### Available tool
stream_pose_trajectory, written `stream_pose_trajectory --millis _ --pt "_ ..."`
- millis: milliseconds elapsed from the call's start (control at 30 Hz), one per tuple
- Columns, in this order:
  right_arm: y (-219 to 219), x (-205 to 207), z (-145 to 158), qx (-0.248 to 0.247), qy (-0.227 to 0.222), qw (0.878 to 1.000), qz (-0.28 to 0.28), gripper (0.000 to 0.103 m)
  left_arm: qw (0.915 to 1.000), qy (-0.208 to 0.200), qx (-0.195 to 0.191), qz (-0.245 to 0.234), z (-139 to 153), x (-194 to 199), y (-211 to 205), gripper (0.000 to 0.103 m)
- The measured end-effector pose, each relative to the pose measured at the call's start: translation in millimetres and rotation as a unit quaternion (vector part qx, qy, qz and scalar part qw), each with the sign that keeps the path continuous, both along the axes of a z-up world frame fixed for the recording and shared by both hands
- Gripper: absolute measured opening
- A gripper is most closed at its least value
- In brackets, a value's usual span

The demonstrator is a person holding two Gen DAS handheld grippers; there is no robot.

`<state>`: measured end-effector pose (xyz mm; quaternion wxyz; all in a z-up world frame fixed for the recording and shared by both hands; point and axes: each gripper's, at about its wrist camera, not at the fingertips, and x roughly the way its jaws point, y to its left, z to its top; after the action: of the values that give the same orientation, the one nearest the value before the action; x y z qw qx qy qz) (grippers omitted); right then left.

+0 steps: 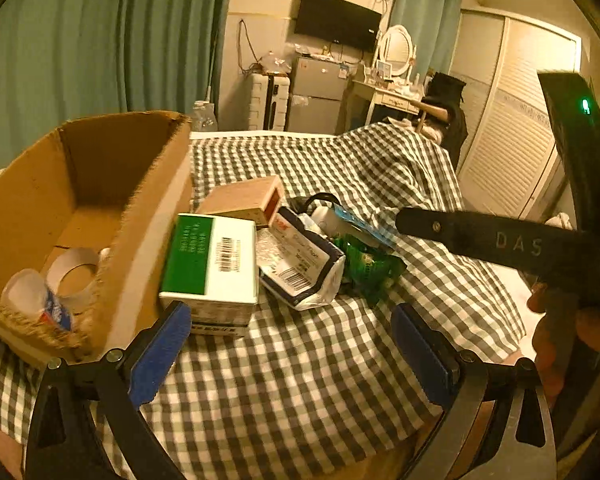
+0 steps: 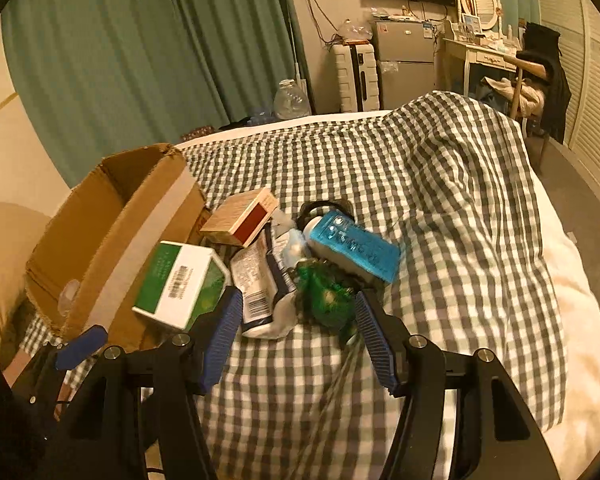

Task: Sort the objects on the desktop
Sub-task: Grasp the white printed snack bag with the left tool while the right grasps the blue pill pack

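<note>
1. While both grippers hover over the checked bedspread, a heap of small items lies just beside an open cardboard box at the left of the bed.
2. Spread wide with nothing between its blue pads, the left gripper sits low in front of the heap; its left pad is just beside the green-and-white carton.
3. Also parted and empty, the right gripper points at the middle of the heap, its pads flanking the white pouch and the crumpled green wrapper.
4. The green-and-white carton lies flat, barcode face up, touching the box's outer wall; in the left wrist view its long axis runs away from the camera.
5. Behind it, a tan box with a red end rests tilted on the pile, its long axis slanting up to the right, red end turned toward the camera.
6. A blue-labelled white bottle lies on its side at the heap's right, cap toward the upper left, base toward the lower right.
7. Inside the cardboard box sit a roll of clear tape and a small blue-and-white bottle, near the front corner.
8. A black looped item peeks out behind the bottle; what it is cannot be told.
</note>
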<state>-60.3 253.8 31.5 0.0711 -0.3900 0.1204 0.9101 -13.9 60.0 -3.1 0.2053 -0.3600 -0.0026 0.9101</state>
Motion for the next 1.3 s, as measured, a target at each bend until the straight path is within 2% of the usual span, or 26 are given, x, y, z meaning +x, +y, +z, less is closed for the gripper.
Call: stream_pose_trajectory --millis 133,233,300,467,633,700,733,833,867,933,1000,1067,1100,1200,1300 --pt "13 -17 -3 0.012 -0.012 1.000 0.009 0.059 0.9999 -0.001 -0.001 -0.011 -5 -12 19 0.102" --pt "23 -34 -12 0.002 -0.034 0.999 0.018 0.059 0.9998 -0.008 0.003 -0.016 -10 -24 34 0.102" --pt "30 -44 -19 -0.004 -0.049 0.999 0.023 0.055 0.9998 -0.011 0.001 -0.014 -13 -31 41 0.102" --pt "40 -72 -35 0.044 -0.098 0.993 0.040 0.053 0.9998 -0.013 -0.003 -0.014 -25 -50 60 0.102" --pt "42 -98 -59 0.077 -0.148 0.984 0.069 0.053 0.9994 -0.012 -0.028 -0.013 -44 -70 72 0.102" --pt "40 -106 -66 0.086 -0.161 0.980 0.077 0.048 0.9992 -0.023 -0.029 -0.012 -52 -78 72 0.102" --pt "39 -110 -70 0.094 -0.166 0.978 0.078 0.041 0.9992 -0.024 -0.030 -0.012 -54 -81 73 0.102" --pt "42 -113 -74 0.110 -0.168 0.978 0.063 0.033 0.9989 -0.008 -0.044 -0.017 -55 -84 76 0.102" --pt "45 -112 -72 0.104 -0.162 0.980 0.058 0.032 0.9989 -0.005 -0.044 -0.017 -55 -85 76 0.100" --pt "54 -109 -66 0.091 -0.148 0.984 0.042 0.027 0.9990 -0.001 -0.042 -0.017 -55 -88 77 0.088" --pt "61 -107 -62 0.077 -0.138 0.987 0.031 0.027 0.9989 -0.014 -0.040 -0.021 -57 -93 78 0.063" --pt "66 -108 -61 0.068 -0.133 0.988 0.024 0.027 0.9987 -0.013 -0.044 -0.021 -58 -95 80 0.054" --pt "67 -109 -61 0.066 -0.131 0.989 0.022 0.027 0.9986 -0.009 -0.048 -0.023 -59 -95 80 0.051" --pt "64 -118 -63 0.076 -0.133 0.988 0.030 0.027 0.9985 -0.010 -0.048 -0.025 -61 -97 78 0.051" --pt "65 -130 -71 0.068 -0.145 0.987 0.026 0.024 0.9971 -0.007 -0.069 -0.031 -65 -102 84 0.052"
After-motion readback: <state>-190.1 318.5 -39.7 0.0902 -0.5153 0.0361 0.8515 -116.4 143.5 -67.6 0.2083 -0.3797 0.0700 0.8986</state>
